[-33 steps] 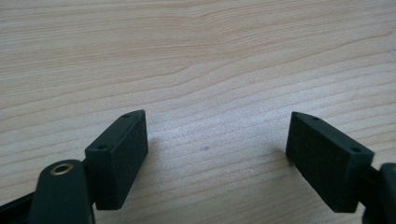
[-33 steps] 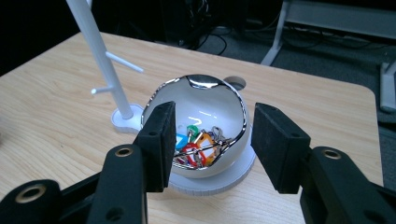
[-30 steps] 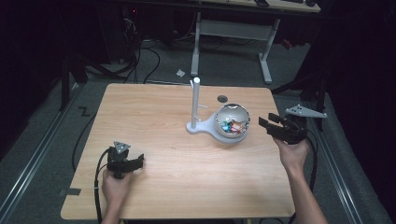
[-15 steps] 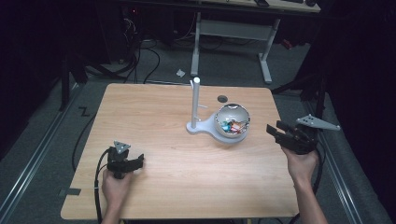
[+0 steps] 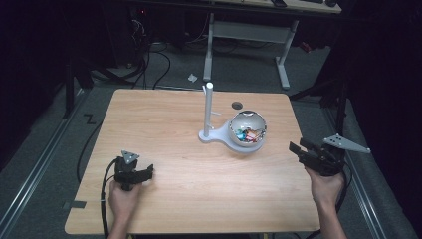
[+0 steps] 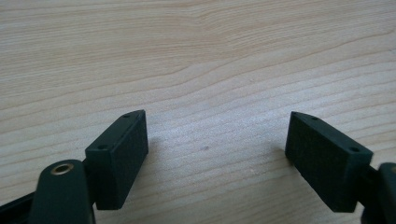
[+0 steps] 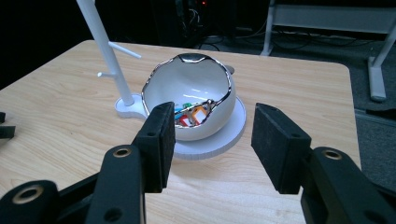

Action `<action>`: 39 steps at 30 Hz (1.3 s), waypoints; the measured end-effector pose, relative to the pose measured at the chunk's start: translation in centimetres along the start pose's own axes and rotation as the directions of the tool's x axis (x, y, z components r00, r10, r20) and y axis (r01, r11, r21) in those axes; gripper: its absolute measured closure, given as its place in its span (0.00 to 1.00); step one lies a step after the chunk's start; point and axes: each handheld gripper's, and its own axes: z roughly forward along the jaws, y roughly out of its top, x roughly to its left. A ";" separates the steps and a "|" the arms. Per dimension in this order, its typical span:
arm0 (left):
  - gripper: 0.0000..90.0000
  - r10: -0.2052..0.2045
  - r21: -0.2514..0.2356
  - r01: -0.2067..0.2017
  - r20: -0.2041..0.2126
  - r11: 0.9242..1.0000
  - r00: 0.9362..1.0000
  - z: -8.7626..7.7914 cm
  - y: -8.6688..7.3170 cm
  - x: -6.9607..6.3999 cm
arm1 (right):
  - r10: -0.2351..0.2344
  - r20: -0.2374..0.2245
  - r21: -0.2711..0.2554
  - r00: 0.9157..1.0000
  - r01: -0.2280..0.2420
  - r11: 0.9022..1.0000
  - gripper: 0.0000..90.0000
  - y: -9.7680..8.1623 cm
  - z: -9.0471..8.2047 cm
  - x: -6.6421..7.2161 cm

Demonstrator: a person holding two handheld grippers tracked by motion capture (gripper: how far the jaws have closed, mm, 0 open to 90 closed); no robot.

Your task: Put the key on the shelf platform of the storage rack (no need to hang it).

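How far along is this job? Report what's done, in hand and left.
Done: the bowl sits on the white stand's base, small coloured pieces inside. In hand: nothing; the right tongs stand open and empty at the table's right edge, aimed at the bowl, and the left tongs lie open on bare wood. Left: probably grasping the bowl or its pieces; the stand's pegs are bare.

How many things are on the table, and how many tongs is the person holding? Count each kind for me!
Bowl: 1
White stand: 1
Tongs, left and right: 2
Small colourful bits in the bowl: too jumbled to count
Total: 4
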 end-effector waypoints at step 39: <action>0.24 0.003 0.002 -0.003 0.000 1.000 1.000 0.0 0.0 0.0 | -0.009 -0.013 0.059 1.000 0.009 0.998 0.51 -5.0 1.7 1.7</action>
